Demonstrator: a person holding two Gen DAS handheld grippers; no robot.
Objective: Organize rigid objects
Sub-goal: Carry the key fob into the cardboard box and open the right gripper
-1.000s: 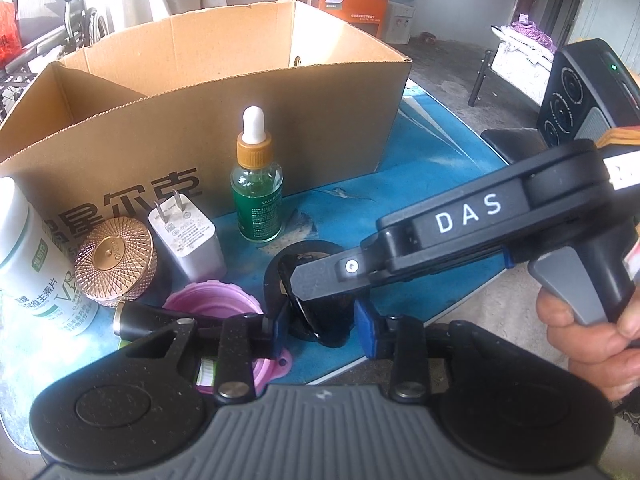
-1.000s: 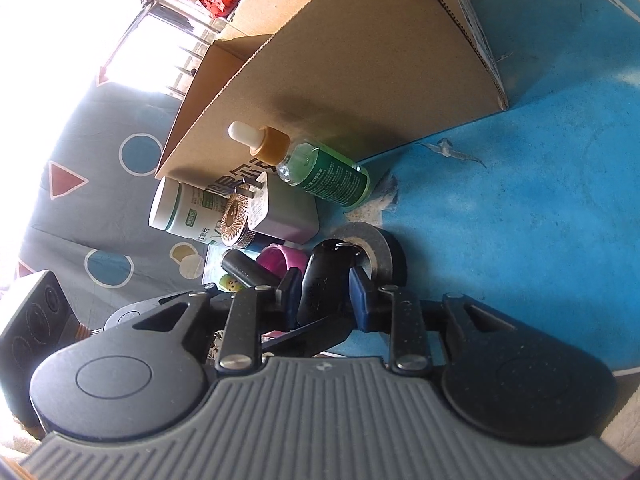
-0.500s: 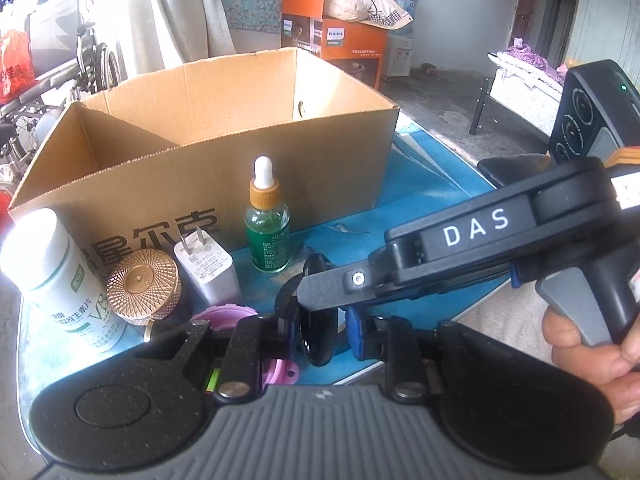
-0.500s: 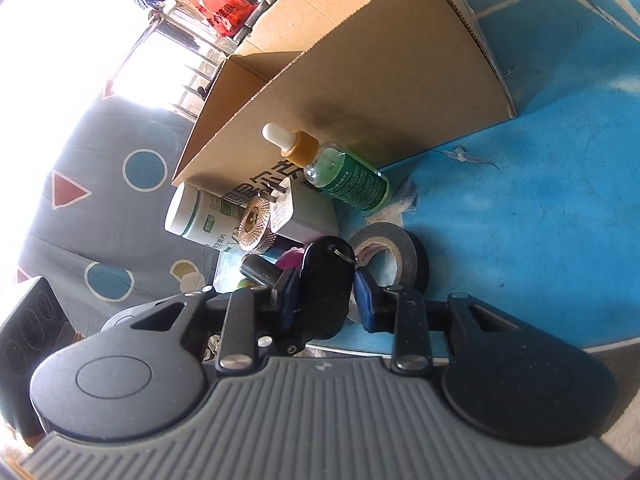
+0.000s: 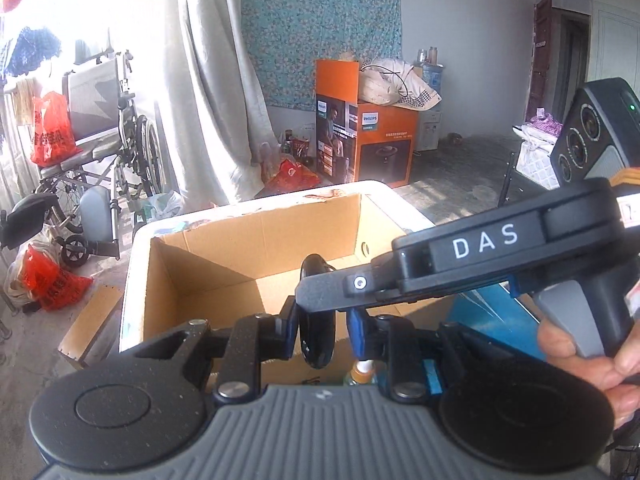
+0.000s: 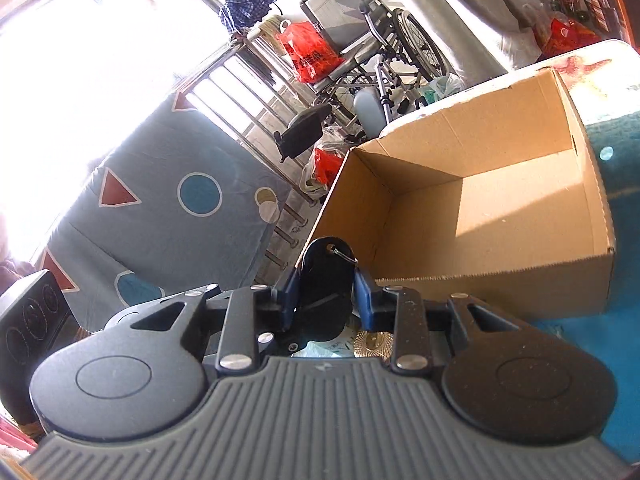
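In the left wrist view, a folded wheelchair [image 5: 100, 152] stands far left with a red plastic bag [image 5: 50, 136] on its seat, and a pale curtain [image 5: 208, 92] hangs beside it. In the middle, the open cardboard box [image 5: 260, 232] sits on the table [image 5: 484, 316]. Behind it, on the floor, is an orange Philips carton [image 5: 372, 148].

The left claw [image 5: 322, 328] is raised in front of the box's near wall. Its jaws have just been closing and now stand narrow, the blue pads pinching a black roll of tape [image 5: 316, 320], which is upright and edge-on. Below the pads, the cap of a dropper bottle [image 5: 362, 372] peeps out. From the right, the other tool, marked DAS, reaches in until its tip is level with the tape, with a person's hand [image 5: 592, 356] on its trigger.

In the right wrist view, a patterned blue cloth [image 6: 180, 220] fills the left side. The right claw [image 6: 326, 288] is nearly closed, clamping a black key fob [image 6: 326, 276] with a wire ring at its top. It is held in the air by the near left corner of the box [image 6: 500, 280], outside it. A gold ribbed lid [image 6: 374, 342] shows beneath the fingers.
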